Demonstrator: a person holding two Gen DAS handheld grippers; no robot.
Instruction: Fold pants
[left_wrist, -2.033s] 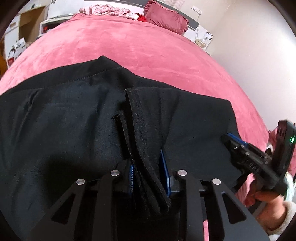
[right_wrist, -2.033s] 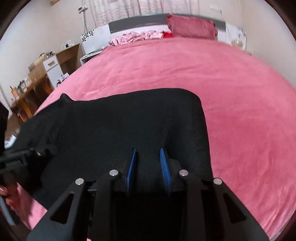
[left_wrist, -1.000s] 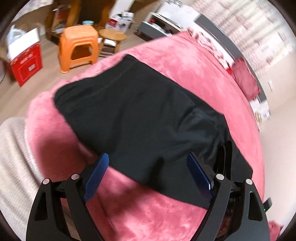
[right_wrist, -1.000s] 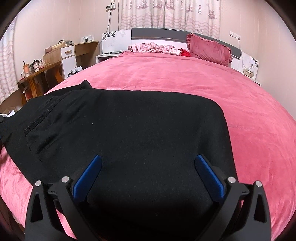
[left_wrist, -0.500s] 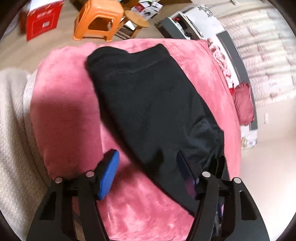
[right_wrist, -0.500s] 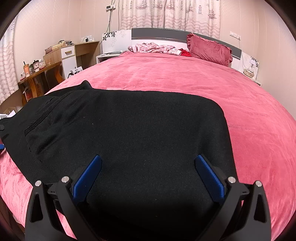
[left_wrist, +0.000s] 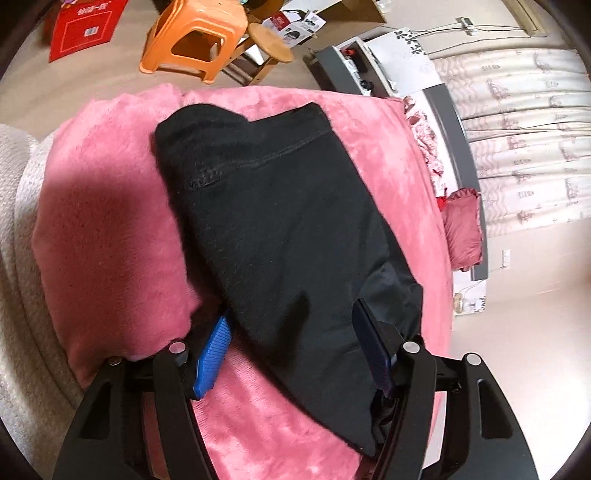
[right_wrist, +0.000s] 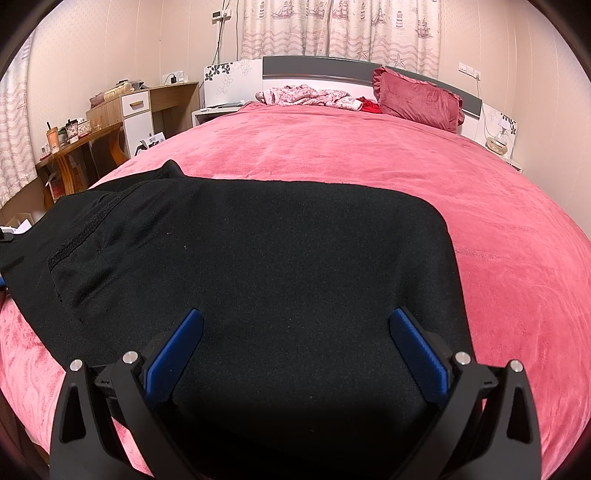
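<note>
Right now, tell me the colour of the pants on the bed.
Black: the pants lie on the pink bed cover, clearest in the right wrist view.

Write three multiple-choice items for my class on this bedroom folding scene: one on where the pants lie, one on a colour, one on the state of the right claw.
1. Where do the black pants lie?
A. on the floor
B. on the pink bedspread
C. on a desk

2. What colour is the plastic stool?
A. orange
B. green
C. white

3. How is the right claw?
A. shut on cloth
B. out of view
C. open over the pants

Answers:
1 B: pink plush shows all round the pants.
2 A: it stands orange on the floor beyond the bed.
3 C: its blue pads stand wide apart, gripping nothing.
</note>
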